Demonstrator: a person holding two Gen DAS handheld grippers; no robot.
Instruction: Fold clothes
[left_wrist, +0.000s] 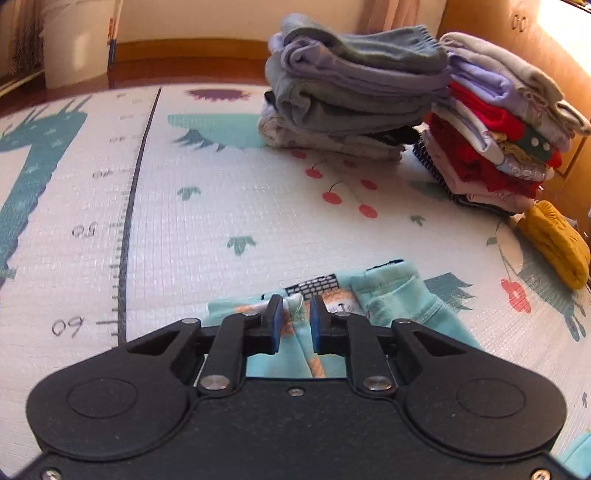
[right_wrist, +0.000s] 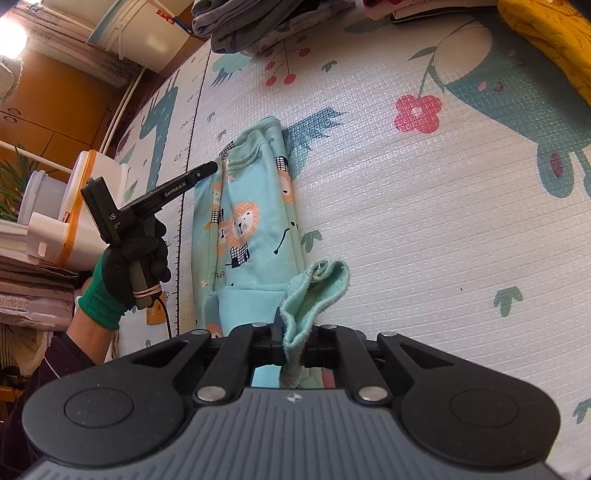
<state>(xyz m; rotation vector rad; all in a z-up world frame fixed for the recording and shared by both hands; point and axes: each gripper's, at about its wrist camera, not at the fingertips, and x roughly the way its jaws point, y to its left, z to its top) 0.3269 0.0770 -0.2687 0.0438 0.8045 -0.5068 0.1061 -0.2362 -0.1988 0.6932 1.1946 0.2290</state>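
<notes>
On my left, my left tongs (left_wrist: 296, 301) sit right over the far end of the little teal pajama top (right_wrist: 251, 221), near its neck. The blue pads (left_wrist: 277, 314) have a small gap, and I see cloth behind that gap, not pinched in it, so I call these tongs open and holding nothing. I think they hang there so I can grab that end again for the next fold. From the other camera I can see the gloved hand (right_wrist: 133, 258) that holds them, and their tip just touches the edge of the top. The top lies flat on the play mat (left_wrist: 184, 206), already folded into a long thin strip. Its long side runs from my right tongs out toward my left tongs. The neck end points away, toward the left tongs, and the bottom hem is near the right tongs. My right tongs (right_wrist: 291, 332) are shut tight on a corner of the hem, which stands up out of them like a small flap. I think I hold it so the strip stays straight. Far past the left tongs, to their right, stand two piles of folded clothes (left_wrist: 354, 96) and a yellow sweater (left_wrist: 554, 240).
</notes>
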